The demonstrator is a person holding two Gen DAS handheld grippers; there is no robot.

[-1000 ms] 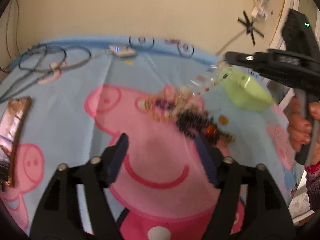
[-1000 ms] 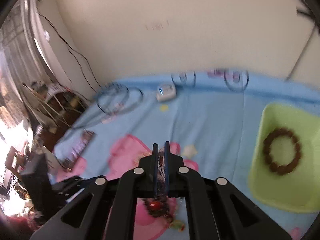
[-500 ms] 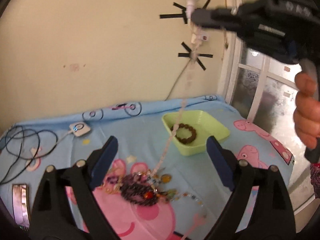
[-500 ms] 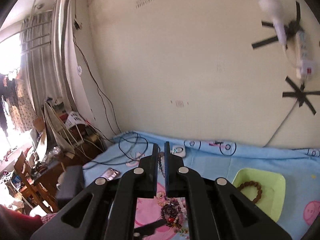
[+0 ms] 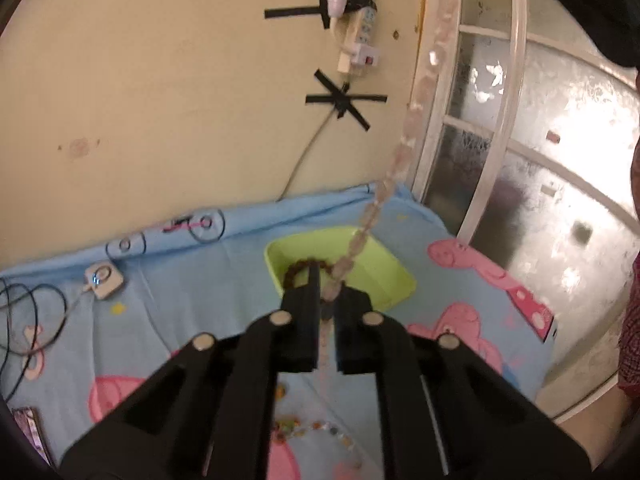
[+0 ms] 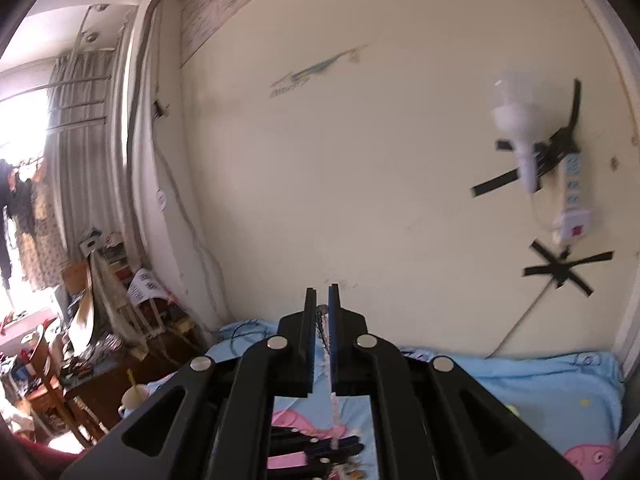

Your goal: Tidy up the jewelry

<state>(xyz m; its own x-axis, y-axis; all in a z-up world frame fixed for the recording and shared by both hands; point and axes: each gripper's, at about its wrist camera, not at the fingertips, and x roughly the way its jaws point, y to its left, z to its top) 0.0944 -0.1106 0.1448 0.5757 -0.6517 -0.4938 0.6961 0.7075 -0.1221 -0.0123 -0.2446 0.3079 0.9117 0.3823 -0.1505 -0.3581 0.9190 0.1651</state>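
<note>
Since half second earlier, left gripper (image 5: 327, 300) snapped shut on long pale pink bead strand (image 5: 408, 136), stretched taut above green plastic tray (image 5: 384, 272); right gripper (image 6: 322, 304) stayed clenched on strand's upper end.

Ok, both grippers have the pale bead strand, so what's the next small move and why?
Probably carry the pale bead strand over the green tray and lower it in: it hangs taut between the right gripper above and the left gripper, with loose beads below.
</note>
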